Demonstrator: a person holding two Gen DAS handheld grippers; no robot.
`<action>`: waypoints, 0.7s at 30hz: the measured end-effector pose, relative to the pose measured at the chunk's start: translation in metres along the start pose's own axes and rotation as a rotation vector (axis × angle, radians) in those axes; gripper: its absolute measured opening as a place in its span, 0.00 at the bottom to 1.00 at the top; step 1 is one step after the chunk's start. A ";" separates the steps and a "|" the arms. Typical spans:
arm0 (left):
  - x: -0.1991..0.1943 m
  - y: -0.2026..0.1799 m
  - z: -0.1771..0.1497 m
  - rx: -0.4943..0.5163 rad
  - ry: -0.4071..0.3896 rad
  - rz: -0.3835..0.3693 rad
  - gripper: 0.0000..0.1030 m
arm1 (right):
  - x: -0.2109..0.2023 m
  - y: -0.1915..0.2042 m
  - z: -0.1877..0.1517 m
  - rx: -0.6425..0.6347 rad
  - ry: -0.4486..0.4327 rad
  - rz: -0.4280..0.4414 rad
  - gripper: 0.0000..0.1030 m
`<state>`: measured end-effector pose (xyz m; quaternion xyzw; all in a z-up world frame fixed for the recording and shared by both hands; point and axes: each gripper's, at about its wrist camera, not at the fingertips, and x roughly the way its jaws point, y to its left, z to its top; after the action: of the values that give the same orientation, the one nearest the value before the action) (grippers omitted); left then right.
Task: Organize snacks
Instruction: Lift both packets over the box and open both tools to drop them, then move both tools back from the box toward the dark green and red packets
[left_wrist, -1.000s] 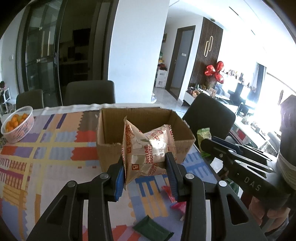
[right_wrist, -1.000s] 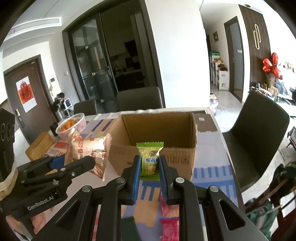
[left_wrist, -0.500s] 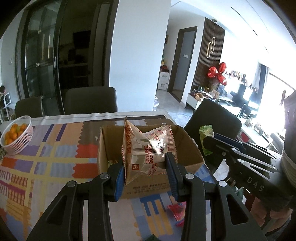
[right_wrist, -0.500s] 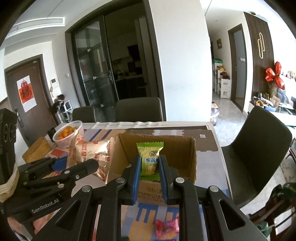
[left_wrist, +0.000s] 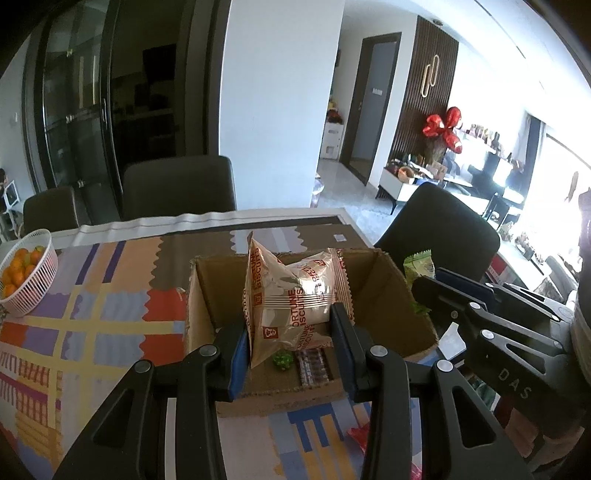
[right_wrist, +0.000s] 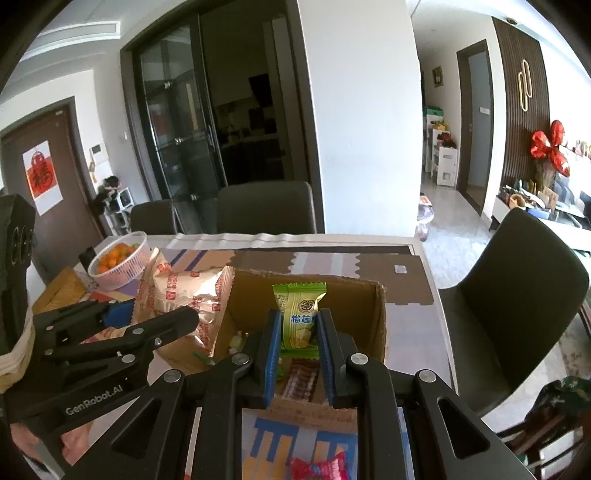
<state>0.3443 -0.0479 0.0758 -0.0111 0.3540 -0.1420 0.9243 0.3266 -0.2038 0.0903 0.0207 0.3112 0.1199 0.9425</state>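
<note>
Over the cardboard box (left_wrist: 388, 288), the left gripper (left_wrist: 291, 343) clamps a biscuit bag (left_wrist: 291, 295) and the right gripper (right_wrist: 295, 339) pinches a green candy (right_wrist: 299, 317). Releasing too near the box's wall risks either snack catching its rim and landing outside.

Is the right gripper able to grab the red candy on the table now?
Probably not: the right gripper is shut on the green snack packet, and the red candy lies below it.
</note>
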 end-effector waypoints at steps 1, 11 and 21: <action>0.005 0.000 0.001 -0.001 0.013 0.003 0.38 | 0.004 -0.001 0.001 -0.004 0.009 0.000 0.20; 0.039 0.005 -0.001 0.022 0.081 0.104 0.48 | 0.043 -0.009 -0.004 0.004 0.109 -0.018 0.25; 0.004 0.000 -0.030 0.022 0.056 0.139 0.56 | 0.019 -0.014 -0.022 0.011 0.095 -0.056 0.47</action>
<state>0.3271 -0.0469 0.0503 0.0277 0.3782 -0.0817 0.9217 0.3312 -0.2133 0.0595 0.0116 0.3567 0.0924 0.9296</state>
